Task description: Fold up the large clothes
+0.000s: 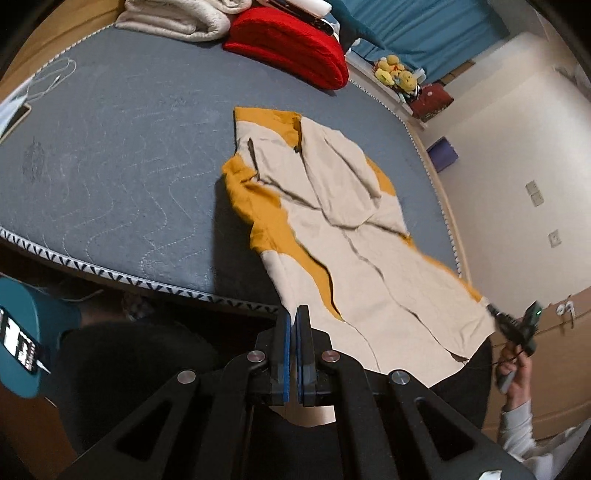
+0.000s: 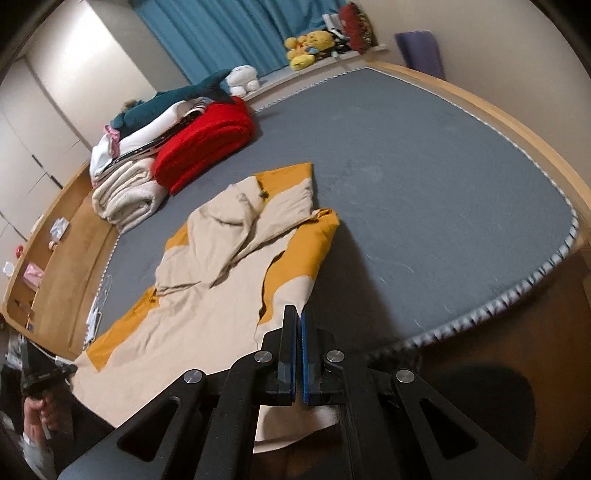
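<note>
A large beige garment with mustard-yellow panels [image 1: 351,229] [image 2: 207,280] lies lengthwise on the grey mattress [image 1: 129,166] [image 2: 424,184], its upper part crumpled. Its near hem is raised off the mattress edge and stretched between both grippers. My left gripper [image 1: 295,317] is shut on one hem corner, with cloth hanging below the blue pads. My right gripper [image 2: 298,314] is shut on the other hem corner. Each wrist view catches the other gripper at the frame's side, held in a hand: the right gripper [image 1: 493,312] and the left gripper [image 2: 72,369].
A red folded blanket [image 1: 291,48] [image 2: 207,147] and a cream blanket [image 1: 177,18] [image 2: 125,195] are stacked at the mattress's far end. Plush toys [image 1: 395,74] [image 2: 310,44] sit by the blue curtain. A white cable [image 1: 51,81] lies near the mattress's edge. A wooden bed frame [image 2: 62,258] borders it.
</note>
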{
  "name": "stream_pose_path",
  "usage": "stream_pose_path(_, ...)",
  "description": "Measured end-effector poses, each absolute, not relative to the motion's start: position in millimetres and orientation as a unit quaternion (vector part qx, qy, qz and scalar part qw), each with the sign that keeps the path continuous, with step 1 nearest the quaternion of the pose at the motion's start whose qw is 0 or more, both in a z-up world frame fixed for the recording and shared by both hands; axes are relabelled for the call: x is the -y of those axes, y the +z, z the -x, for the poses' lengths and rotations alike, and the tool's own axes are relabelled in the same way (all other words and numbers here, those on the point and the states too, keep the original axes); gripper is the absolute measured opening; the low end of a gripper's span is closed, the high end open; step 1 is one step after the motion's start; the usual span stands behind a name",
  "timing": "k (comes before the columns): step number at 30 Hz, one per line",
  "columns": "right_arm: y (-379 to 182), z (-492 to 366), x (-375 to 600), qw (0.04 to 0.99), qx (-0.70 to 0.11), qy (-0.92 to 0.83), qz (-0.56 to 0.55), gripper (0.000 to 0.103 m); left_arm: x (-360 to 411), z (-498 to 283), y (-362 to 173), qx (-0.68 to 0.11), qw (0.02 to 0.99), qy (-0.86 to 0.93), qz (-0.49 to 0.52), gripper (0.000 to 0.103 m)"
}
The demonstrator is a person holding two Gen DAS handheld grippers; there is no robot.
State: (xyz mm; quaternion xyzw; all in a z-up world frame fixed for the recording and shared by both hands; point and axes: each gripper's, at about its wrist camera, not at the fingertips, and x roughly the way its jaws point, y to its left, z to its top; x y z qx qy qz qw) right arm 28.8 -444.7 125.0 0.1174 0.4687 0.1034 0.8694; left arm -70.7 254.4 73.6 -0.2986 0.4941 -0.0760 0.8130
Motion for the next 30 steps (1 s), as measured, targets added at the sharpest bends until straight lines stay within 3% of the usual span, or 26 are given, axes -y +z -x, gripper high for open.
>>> stream_pose_path(6,122.1,-83.3,431.8,0.879,-0.457,0.103,-0.093,0.002,-261.6,-23.7,65.0,-0.478,0.828,-0.071,0.283,0.001)
stream_pose_path(17,26.2,-339.6,364.1,0.861,-0.502,0.078,-0.042,0.002,-308.6,-220.8,-36.1,-0.49,0.811,-0.002,0.318,0.001)
stream_pose_path(25,-37.0,-393.5,359.6,0.834,-0.547,0.052,-0.053,0.002,-304.7,-246.4,-70.5,-0.536,0.783,0.009,0.316,0.005)
stream_pose_path(30,-31.1,-394.3,368.3,0.846,-0.53,0.035,-0.052,0.011,-329.1,-226.2,-49.3,-0.481,0.794,0.016,0.37,0.014)
